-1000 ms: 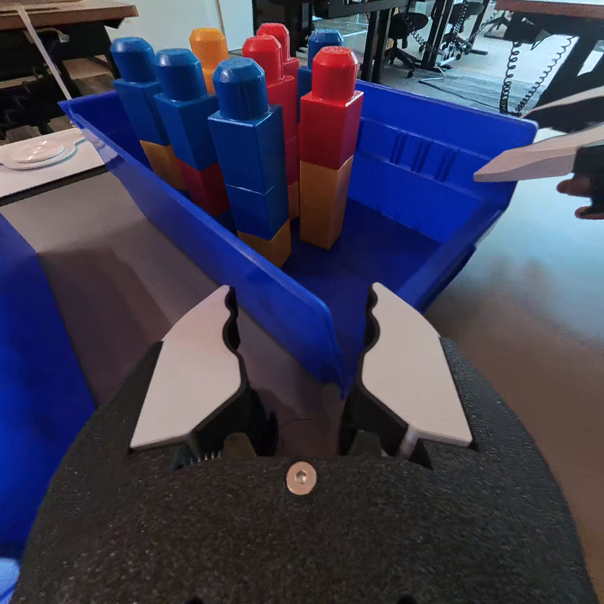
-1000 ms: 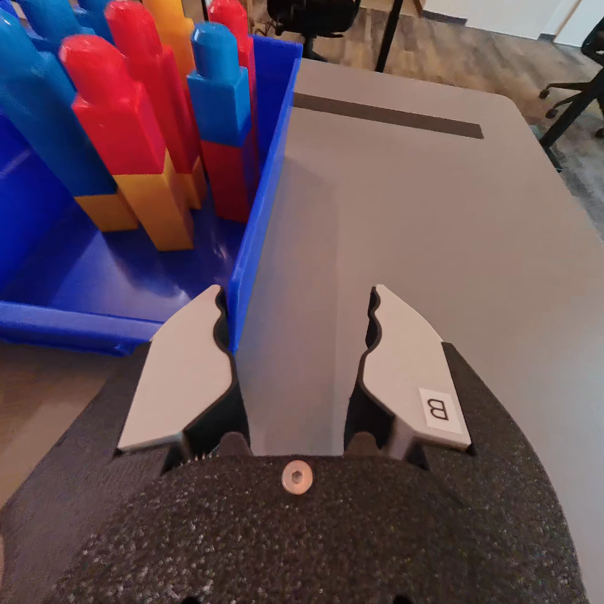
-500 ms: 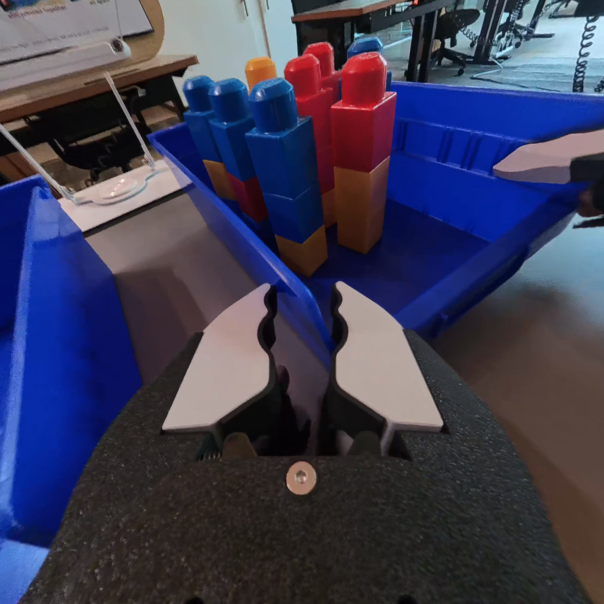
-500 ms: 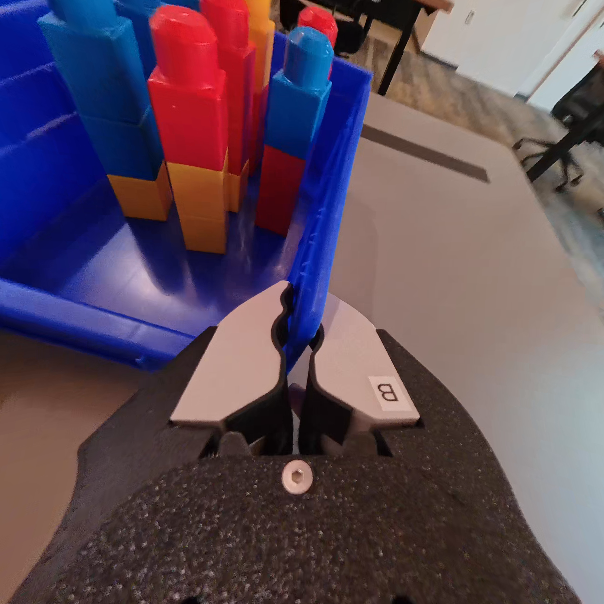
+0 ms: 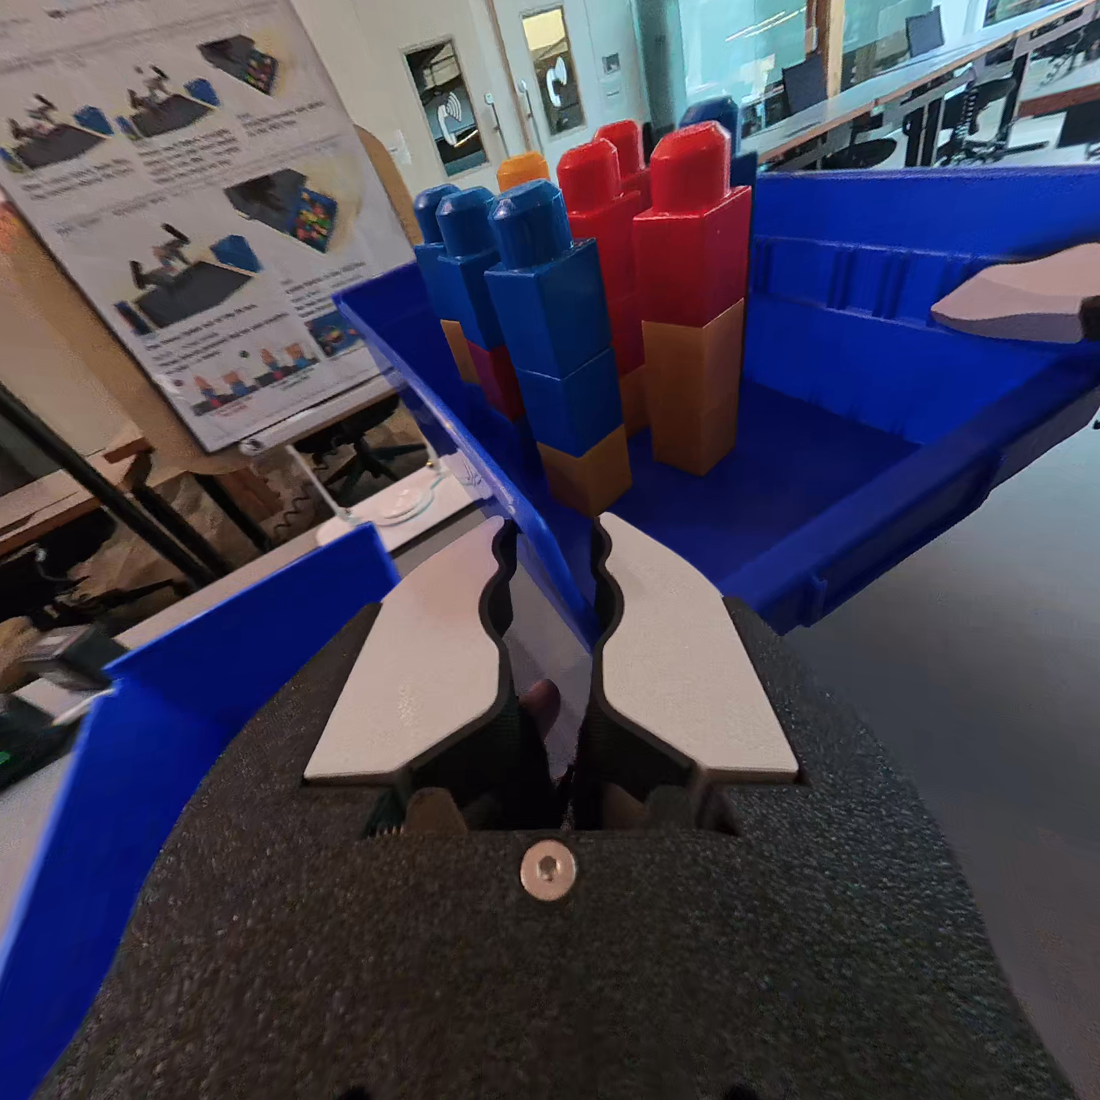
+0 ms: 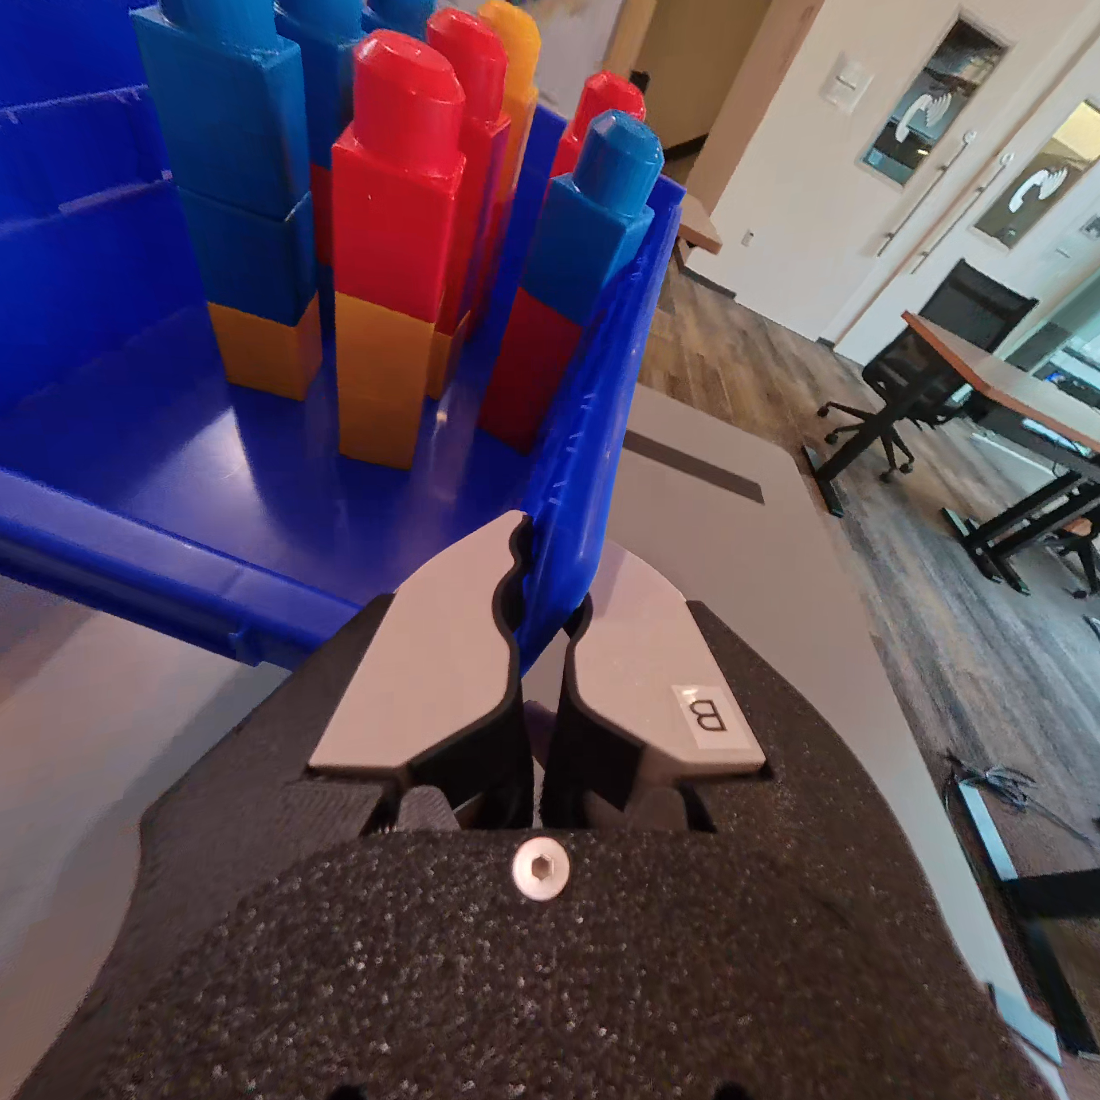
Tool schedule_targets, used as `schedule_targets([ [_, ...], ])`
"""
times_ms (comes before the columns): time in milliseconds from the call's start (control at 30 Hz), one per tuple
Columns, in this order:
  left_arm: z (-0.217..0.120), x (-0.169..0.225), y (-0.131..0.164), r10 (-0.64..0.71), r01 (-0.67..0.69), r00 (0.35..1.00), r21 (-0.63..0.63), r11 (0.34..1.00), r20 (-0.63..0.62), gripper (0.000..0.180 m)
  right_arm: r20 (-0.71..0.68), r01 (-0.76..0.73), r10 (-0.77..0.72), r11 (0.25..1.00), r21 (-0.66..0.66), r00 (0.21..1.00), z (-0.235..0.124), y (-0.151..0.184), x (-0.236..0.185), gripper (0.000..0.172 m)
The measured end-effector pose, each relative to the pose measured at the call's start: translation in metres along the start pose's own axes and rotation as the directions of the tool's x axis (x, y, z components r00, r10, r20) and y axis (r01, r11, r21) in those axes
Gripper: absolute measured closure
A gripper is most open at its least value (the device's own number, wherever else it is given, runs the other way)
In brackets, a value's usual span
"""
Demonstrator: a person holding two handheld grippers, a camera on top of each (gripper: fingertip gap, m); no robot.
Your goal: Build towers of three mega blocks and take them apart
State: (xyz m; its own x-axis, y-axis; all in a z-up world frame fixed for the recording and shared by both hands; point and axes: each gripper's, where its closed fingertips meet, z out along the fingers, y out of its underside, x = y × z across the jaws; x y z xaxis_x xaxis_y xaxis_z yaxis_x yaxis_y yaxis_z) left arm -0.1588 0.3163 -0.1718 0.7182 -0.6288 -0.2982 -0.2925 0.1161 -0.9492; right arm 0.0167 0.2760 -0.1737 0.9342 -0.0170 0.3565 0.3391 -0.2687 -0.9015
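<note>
Left gripper (image 5: 550,571) straddling the near-left wall of the blue bin (image 5: 952,202), right pad against the wall, clear space at the left pad: needs a firmer close before any lift. Towers of mega blocks (image 5: 693,297) upright inside, so best kept level. Right gripper (image 6: 550,571) clamped on the bin's right wall (image 6: 586,416), same towers (image 6: 393,238) just beyond; both sides raised together, slowly.
</note>
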Motion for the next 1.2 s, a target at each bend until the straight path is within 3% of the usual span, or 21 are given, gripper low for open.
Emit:
schedule_targets([
  [233,-0.07,-0.084,-0.005,0.058,-0.049,0.984,-0.056,0.997,0.167,0.157,0.174,0.001,-0.019,0.995,0.102,0.985,0.008,-0.08,-0.082,0.165],
  [400,-0.139,-0.152,0.017,0.063,-0.03,0.938,-0.101,0.994,0.34,0.157,0.325,-0.008,-0.058,0.98,0.199,0.944,0.019,-0.129,-0.175,0.166],
  [633,-0.253,-0.232,0.067,0.115,0.017,0.811,-0.22,0.975,0.573,0.157,0.569,-0.068,-0.111,0.957,0.284,0.815,0.025,-0.17,-0.332,0.166],
  [867,-0.329,-0.263,0.136,0.139,0.119,0.724,-0.321,0.94,0.676,0.157,0.697,-0.077,-0.138,0.961,0.267,0.704,0.024,-0.153,-0.448,0.166],
  [1033,-0.35,-0.262,0.189,0.103,0.204,0.722,-0.353,0.913,0.684,0.157,0.725,-0.025,-0.144,0.976,0.217,0.673,0.026,-0.117,-0.491,0.166],
  [1200,-0.351,-0.258,0.219,0.079,0.24,0.733,-0.367,0.899,0.675,0.157,0.731,0.02,-0.146,0.984,0.178,0.667,0.033,-0.092,-0.506,0.164],
])
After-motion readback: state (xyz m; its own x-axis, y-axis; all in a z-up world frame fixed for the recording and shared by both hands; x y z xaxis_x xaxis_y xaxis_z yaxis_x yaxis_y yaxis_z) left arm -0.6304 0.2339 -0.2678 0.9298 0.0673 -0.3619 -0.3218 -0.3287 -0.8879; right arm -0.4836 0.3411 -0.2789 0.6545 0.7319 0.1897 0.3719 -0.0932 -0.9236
